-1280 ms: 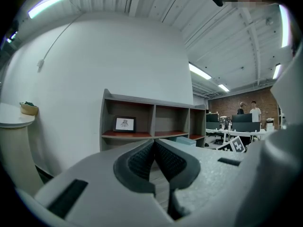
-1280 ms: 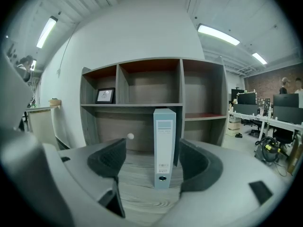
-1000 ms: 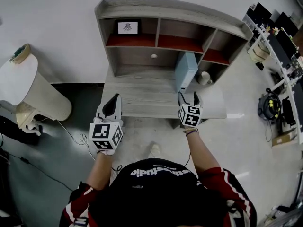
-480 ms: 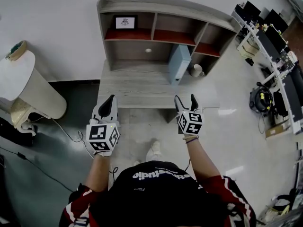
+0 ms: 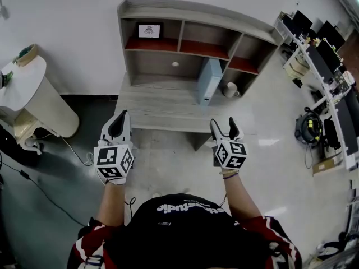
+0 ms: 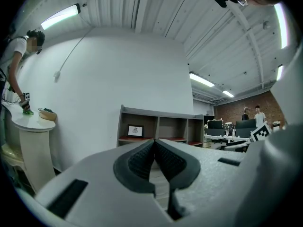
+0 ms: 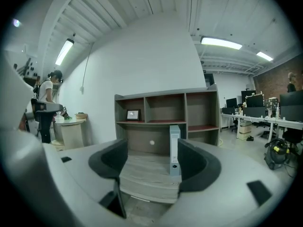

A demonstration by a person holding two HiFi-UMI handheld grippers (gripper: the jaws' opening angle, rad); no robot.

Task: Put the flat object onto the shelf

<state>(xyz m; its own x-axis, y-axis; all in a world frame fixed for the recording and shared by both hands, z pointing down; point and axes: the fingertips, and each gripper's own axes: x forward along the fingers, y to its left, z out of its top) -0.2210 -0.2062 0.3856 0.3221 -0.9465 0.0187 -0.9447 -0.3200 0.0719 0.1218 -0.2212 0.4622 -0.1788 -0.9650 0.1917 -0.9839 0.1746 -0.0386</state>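
1. Head view: the flat object, a pale-blue box file (image 5: pixel 208 82), stands upright on its narrow edge on the desk (image 5: pixel 160 110), right of centre and hard against the shelf unit (image 5: pixel 179 47). A picture frame (image 5: pixel 149 31) sits in the far-left compartment, and a mug (image 5: pixel 229 88) stands right of the file. Both grippers hang near the person, well short of the desk.
2. Left gripper view: the left gripper (image 6: pixel 155 145) is clenched, its ribbed pads meeting with nothing between them.
3. Right gripper view: the right gripper (image 7: pixel 154 167) is released, its jaws wide apart and empty, with the file's spine (image 7: pixel 174 150) framed just inside the right jaw.
4. Handling, as a judgement: the file looks stiff and probably light, but tall and narrow, so it could tip easily. Its smooth faces may slip. Pinching across the thin spine around mid-height seems best.
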